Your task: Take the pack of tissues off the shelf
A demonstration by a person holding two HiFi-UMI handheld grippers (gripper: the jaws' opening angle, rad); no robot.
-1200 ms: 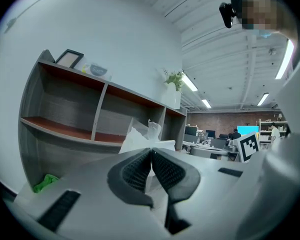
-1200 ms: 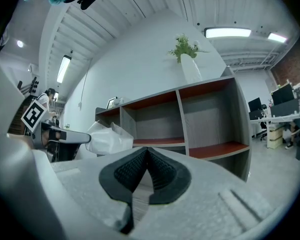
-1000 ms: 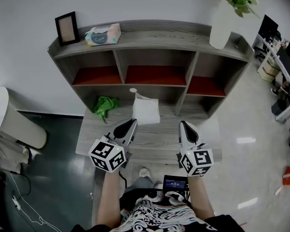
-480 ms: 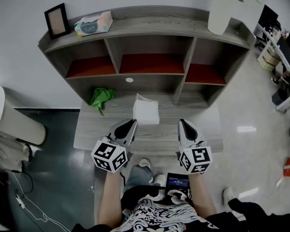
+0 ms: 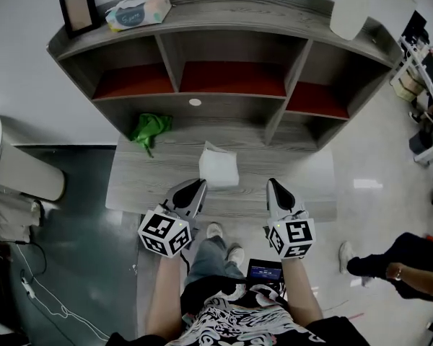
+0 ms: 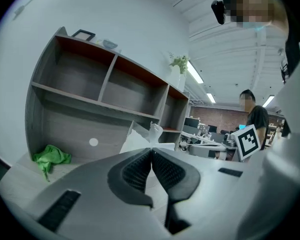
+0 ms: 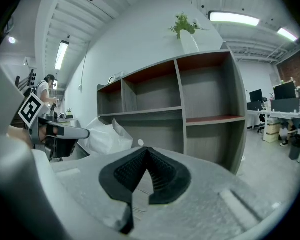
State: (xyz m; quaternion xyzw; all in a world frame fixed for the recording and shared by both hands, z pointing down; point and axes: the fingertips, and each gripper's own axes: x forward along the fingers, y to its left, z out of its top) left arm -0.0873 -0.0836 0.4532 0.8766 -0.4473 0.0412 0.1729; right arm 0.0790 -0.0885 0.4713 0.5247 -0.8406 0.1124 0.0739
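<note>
The pack of tissues [image 5: 138, 10] lies on the top board of the grey shelf unit [image 5: 224, 9], left of the middle, beside a small picture frame [image 5: 77, 8]. It shows small on top of the unit in the left gripper view as the pack of tissues [image 6: 109, 44]. My left gripper [image 5: 195, 186] hovers over the near edge of the low table [image 5: 144, 182], jaws shut with nothing between them. My right gripper [image 5: 274, 184] hangs level with it to the right, also shut and empty. Both stay well short of the shelf.
A white plastic bag [image 5: 219, 167] stands on the table between the grippers. A green cloth [image 5: 150, 128] lies at the back left. A white vase with a plant [image 5: 348, 6] stands on the shelf's right end. A person [image 5: 397, 265] is on the floor at right.
The view has shifted: the shelf and table sit higher in the frame and the tissue pack nearer the top edge. A person has come into view at lower right. Both grippers have stayed shut.
</note>
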